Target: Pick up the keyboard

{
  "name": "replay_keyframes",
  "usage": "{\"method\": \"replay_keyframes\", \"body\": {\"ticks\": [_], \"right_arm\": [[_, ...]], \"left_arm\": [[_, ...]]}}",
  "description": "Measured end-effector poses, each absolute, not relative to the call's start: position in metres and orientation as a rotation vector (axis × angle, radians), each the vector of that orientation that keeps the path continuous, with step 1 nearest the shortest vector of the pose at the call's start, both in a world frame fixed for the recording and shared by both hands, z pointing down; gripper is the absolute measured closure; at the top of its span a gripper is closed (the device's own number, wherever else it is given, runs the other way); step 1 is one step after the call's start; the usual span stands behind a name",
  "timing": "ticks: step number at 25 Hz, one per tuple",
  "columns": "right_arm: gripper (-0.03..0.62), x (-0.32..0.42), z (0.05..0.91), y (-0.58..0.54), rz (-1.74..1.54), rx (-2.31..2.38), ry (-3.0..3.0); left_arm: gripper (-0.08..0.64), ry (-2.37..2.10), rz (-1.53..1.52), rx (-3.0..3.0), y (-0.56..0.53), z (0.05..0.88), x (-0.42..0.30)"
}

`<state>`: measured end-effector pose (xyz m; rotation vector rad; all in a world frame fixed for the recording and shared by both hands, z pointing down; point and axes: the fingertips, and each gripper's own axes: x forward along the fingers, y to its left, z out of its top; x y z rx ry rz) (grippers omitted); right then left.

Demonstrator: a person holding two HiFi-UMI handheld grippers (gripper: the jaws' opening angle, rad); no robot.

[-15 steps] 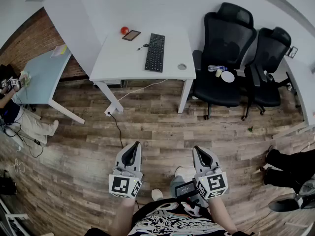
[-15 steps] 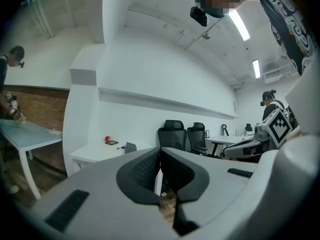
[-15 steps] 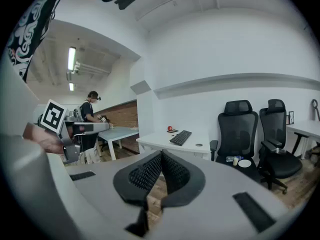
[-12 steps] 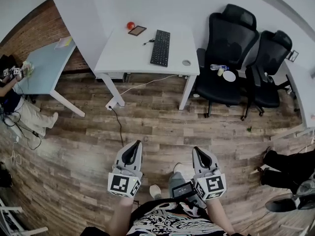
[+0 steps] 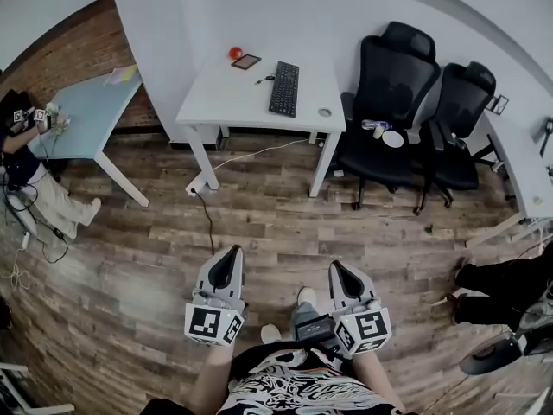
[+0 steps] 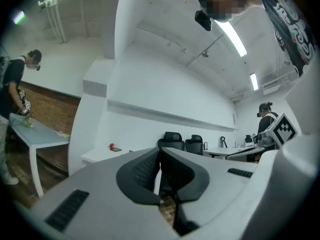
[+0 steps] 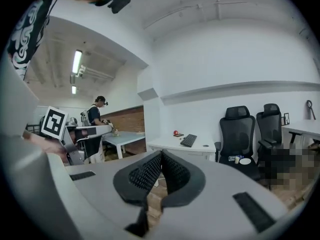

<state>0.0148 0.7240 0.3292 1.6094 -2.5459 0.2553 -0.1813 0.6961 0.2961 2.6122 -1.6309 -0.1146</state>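
Keyboard (image 5: 284, 88) lies far beyond the right claw (image 5: 336, 268).

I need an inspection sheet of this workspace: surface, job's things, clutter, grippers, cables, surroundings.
Surface: white desk, mostly bare.
Job's things: black keyboard flat on the desk, untouched.
Clutter: red round object and small flat device at the desk's far corner; bottle and plate on the left chair.
Grippers: left gripper and right gripper shut, empty, over the floor.
Cables: white cable hanging under the desk; dark cable on the floor.
Surroundings: second black chair, blue table with a person beside it, brick wall.
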Motion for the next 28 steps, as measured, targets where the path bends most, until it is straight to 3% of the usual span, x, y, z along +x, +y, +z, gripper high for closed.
{"method": "replay_keyframes", "body": {"ticks": [15,28], "right_arm": [[0.561,0.004,0.319,0.668,0.324,1.737,-2.550],[0.563,0.018,0.302,0.470,0.211,1.666,-2.640]], "left_arm": [[0.541,-1.598,-0.055,2.700,0.648,0.291,-0.187],[0.541,-1.646,-0.002,2.702,0.449,0.278,-0.165]]}}
